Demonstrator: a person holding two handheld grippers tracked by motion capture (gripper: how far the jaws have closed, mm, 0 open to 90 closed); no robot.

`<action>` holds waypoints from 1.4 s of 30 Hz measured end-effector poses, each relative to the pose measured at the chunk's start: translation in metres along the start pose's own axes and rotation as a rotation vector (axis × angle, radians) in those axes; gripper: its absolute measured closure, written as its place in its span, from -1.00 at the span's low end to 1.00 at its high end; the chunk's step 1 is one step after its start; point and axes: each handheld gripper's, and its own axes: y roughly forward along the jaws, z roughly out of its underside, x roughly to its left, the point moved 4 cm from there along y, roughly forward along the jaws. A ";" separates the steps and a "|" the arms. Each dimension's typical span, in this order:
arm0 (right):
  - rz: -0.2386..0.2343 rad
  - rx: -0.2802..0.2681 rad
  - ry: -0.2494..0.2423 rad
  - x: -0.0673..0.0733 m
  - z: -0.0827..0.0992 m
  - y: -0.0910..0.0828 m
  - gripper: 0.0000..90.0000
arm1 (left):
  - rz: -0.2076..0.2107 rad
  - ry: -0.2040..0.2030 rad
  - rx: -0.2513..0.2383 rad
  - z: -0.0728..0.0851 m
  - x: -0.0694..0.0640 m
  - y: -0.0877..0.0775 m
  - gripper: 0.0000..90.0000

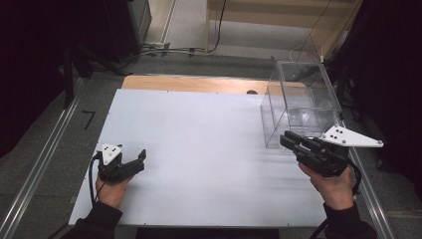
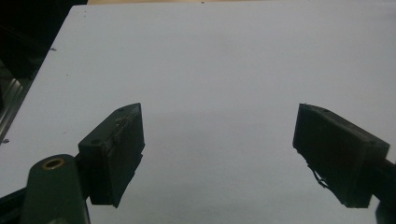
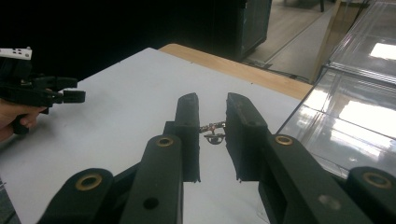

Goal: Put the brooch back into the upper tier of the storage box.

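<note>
My right gripper (image 1: 284, 140) hovers at the right edge of the white board (image 1: 199, 149), right beside a clear plastic box (image 1: 301, 99). In the right gripper view its jaws (image 3: 212, 100) stand close together, shut on a small metal piece (image 3: 212, 131) that looks like a bit of wire or a tiny ring and spans the narrow gap between the pads. My left gripper (image 1: 141, 160) rests low at the board's near left. It is open (image 2: 219, 109), with bare white board between its wide-set jaws. The left gripper (image 3: 77, 91) also shows far off in the right gripper view.
The clear box (image 3: 355, 107) stands at the back right of the board. A wooden tabletop strip (image 1: 189, 82) shows behind the board. Metal rails (image 1: 45, 154) run along both sides, and cables lie on the floor beyond.
</note>
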 end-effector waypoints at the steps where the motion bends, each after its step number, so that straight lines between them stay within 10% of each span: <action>1: 0.000 -0.001 -0.002 0.000 -0.001 0.000 0.62 | 0.001 -0.001 -0.001 0.000 0.000 0.000 -0.61; 42: 0.120 -0.013 0.104 -0.047 0.000 -0.007 0.49 | 0.000 -0.003 0.003 0.000 0.000 0.000 -0.61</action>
